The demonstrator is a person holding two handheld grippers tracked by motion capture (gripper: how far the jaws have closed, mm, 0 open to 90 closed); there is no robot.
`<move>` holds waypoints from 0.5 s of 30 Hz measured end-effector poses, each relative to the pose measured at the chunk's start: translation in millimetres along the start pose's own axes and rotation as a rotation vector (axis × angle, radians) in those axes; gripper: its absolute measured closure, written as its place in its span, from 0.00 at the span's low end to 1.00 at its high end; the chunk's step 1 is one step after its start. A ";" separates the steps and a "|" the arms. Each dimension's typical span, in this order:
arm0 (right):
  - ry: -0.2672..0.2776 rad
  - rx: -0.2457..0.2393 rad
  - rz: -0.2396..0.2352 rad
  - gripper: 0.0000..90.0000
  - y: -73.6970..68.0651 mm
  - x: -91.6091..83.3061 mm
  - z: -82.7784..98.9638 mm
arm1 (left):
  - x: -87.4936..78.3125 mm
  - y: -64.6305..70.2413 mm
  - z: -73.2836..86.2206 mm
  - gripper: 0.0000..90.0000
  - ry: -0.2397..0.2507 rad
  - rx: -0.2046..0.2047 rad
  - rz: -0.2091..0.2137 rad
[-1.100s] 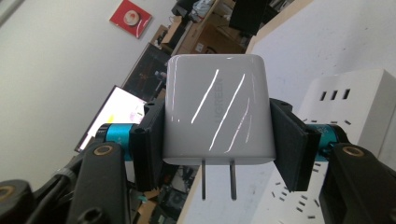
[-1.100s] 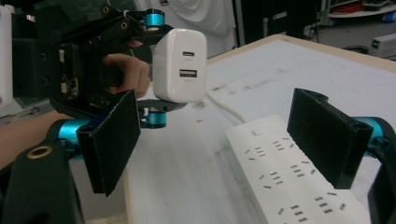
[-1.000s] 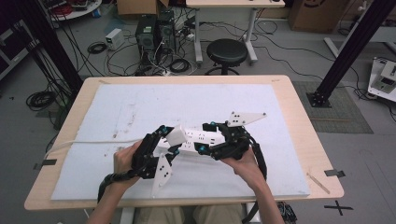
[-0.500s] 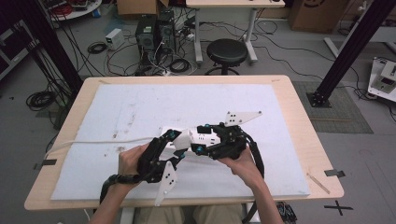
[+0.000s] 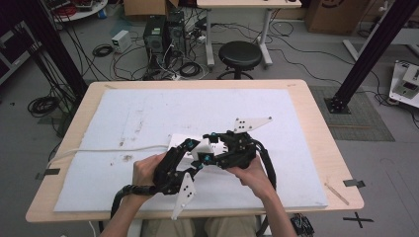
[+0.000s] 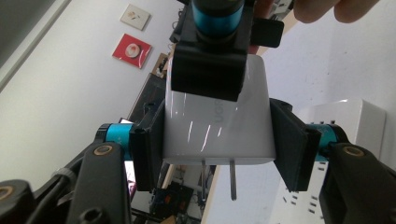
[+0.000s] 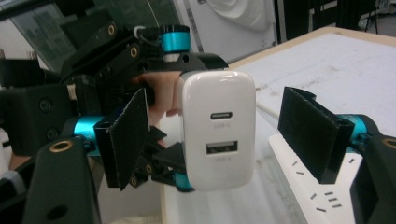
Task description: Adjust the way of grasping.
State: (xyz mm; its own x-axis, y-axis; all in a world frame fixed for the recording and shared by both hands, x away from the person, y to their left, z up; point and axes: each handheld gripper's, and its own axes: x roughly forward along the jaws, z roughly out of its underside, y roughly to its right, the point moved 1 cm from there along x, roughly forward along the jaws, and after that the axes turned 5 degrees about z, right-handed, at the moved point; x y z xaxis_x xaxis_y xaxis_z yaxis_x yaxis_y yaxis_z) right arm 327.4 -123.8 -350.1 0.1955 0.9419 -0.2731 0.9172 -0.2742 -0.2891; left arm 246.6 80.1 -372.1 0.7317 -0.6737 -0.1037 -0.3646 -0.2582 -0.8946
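White USB charger (image 7: 218,135), raised above the worktop (image 5: 316,123) beside the power strip (image 7: 308,191), sits clamped in the left claw (image 6: 217,151), apparently presented to the right claw (image 7: 224,140), whose jaws flank it apart.

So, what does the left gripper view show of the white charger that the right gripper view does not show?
Left gripper view: the charger from its plug end, with two metal prongs, and the left gripper clamped on its sides.

Right gripper view: its port face, with two USB sockets, and the right gripper open around it.

Both: the white charger and the white power strip behind it.
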 end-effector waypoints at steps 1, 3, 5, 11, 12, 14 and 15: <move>0.007 0.005 0.001 0.29 -0.2 -0.5 -0.1 | 0.9 0.3 -0.6 0.47 0.010 -0.024 -0.001; 0.022 0.004 -0.001 0.32 0.0 -1.2 -0.5 | 1.7 -0.1 -1.1 0.47 0.014 -0.035 -0.005; 0.025 0.005 -0.007 0.34 -0.3 -1.7 -0.7 | 2.5 -0.2 -1.1 0.47 0.014 -0.051 -0.011; 0.041 0.017 -0.007 0.35 2.3 -1.2 2.8 | 3.9 0.0 -3.2 0.47 0.016 -0.067 -0.026; 0.044 0.020 -0.009 0.36 3.0 -0.9 4.2 | 4.6 0.4 -3.5 0.47 0.015 -0.068 -0.030; 0.046 0.024 -0.014 0.38 3.3 -0.6 5.6 | 5.7 1.1 -3.9 0.47 0.016 -0.075 -0.031; 0.047 0.031 -0.012 0.38 3.2 -0.7 6.7 | 6.4 1.6 -4.8 0.47 0.015 -0.074 -0.035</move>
State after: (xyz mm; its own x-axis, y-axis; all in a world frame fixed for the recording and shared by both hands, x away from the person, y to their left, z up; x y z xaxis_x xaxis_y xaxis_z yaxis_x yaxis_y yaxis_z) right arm 327.8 -126.6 -357.0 0.2010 0.9530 -0.2267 0.9085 -0.2679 -0.3208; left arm 248.0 72.1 -372.1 0.7360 -0.6737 -0.0664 -0.3815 -0.3318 -0.8628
